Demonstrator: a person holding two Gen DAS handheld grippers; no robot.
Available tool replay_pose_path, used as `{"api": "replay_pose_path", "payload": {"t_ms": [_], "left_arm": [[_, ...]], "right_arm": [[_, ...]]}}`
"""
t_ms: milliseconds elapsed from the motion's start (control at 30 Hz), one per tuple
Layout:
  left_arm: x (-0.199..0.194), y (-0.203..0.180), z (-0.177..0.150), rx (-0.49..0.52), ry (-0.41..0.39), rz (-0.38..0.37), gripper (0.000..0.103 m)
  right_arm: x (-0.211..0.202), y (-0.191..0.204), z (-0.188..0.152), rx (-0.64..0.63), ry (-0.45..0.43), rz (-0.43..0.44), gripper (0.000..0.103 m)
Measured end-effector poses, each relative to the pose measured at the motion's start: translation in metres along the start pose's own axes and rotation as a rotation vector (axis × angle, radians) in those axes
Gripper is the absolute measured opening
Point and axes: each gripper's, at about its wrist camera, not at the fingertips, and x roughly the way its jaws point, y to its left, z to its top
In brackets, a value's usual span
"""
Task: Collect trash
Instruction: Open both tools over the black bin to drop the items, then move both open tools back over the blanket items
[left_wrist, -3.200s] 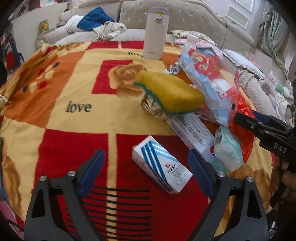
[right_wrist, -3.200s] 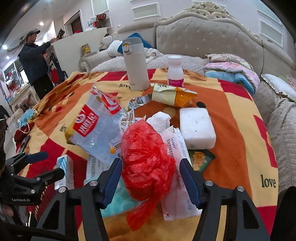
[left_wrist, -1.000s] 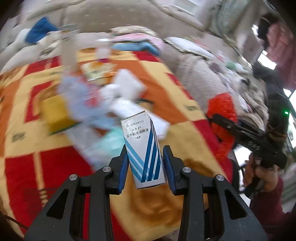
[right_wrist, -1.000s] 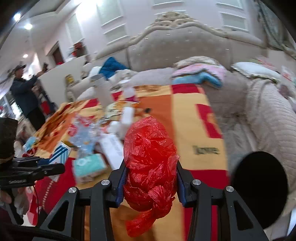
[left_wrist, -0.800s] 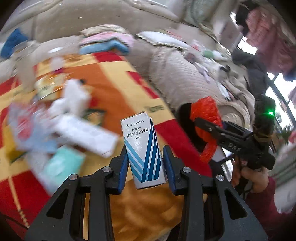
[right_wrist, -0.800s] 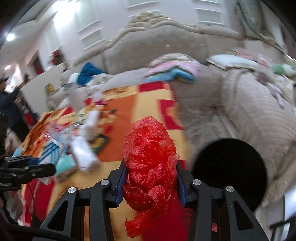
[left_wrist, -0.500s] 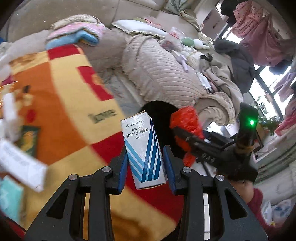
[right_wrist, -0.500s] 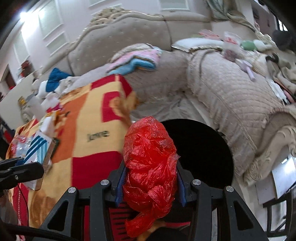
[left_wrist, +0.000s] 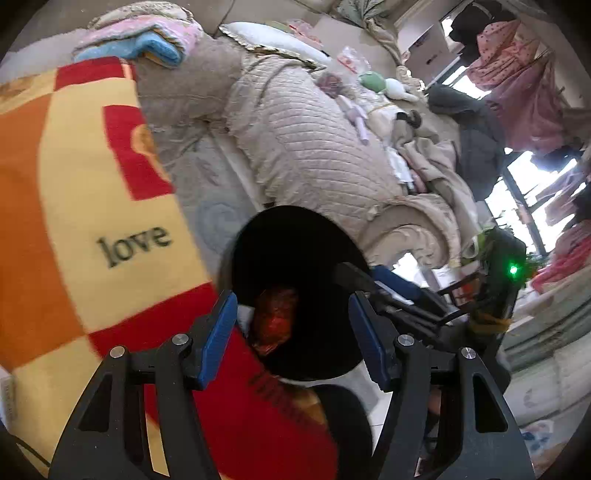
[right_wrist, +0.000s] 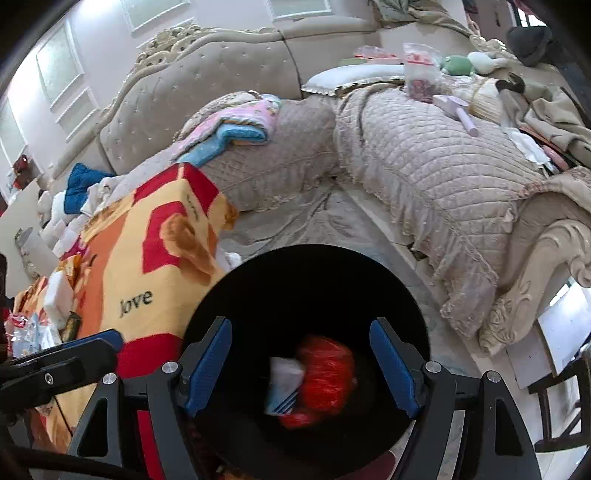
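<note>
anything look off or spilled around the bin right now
Nothing stands out. The red plastic bag and the blue-striped box are both inside the black bin, with nothing on its rim or visibly beside it.

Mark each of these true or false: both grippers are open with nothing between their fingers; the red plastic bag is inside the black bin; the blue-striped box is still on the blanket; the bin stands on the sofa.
1. Both the left gripper and the right gripper are open with nothing between their fingers. True; the jaws of both have just been opening.
2. The red plastic bag is inside the black bin. True.
3. The blue-striped box is on the blanket. False: it is in the bin beside the bag.
4. The bin stands on the sofa. False: it stands on the floor, between blanket and sofa.
</note>
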Motion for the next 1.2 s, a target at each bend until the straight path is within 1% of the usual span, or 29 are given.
{"api": "replay_pose_path", "payload": {"t_ms": [67, 200, 300, 400, 467, 600, 667, 867, 1033, 1200], "left_arm": [[-0.005, 0.004, -0.002, -0.001, -0.005, 0.027, 0.062], [-0.019, 0.015, -0.011, 0.014, -0.035, 0.121, 0.062], [-0.033, 0.024, -0.02, 0.024, -0.061, 0.19, 0.062], [-0.042, 0.033, -0.028, 0.034, -0.081, 0.234, 0.062], [-0.052, 0.038, -0.033, 0.038, -0.101, 0.277, 0.062], [-0.069, 0.046, -0.042, 0.039, -0.133, 0.324, 0.062], [-0.081, 0.053, -0.047, 0.031, -0.149, 0.359, 0.062], [-0.11, 0.071, -0.061, 0.003, -0.188, 0.424, 0.062], [-0.139, 0.095, -0.077, -0.04, -0.217, 0.481, 0.062], [-0.164, 0.118, -0.089, -0.092, -0.246, 0.514, 0.062]], "right_arm": [[0.002, 0.0, -0.002, 0.003, 0.006, -0.007, 0.075], [-0.001, 0.005, -0.006, 0.007, 0.003, -0.006, 0.075], [-0.006, 0.013, -0.008, -0.002, -0.009, -0.002, 0.075], [-0.012, 0.026, -0.008, -0.018, -0.02, 0.013, 0.075], [-0.016, 0.035, -0.009, -0.035, -0.026, 0.017, 0.075], [-0.022, 0.057, -0.011, -0.07, -0.032, 0.033, 0.077], [-0.025, 0.067, -0.013, -0.084, -0.036, 0.041, 0.078], [-0.028, 0.097, -0.021, -0.124, -0.028, 0.079, 0.08], [-0.024, 0.126, -0.027, -0.168, -0.005, 0.119, 0.08], [-0.02, 0.154, -0.034, -0.21, 0.014, 0.16, 0.08]]}}
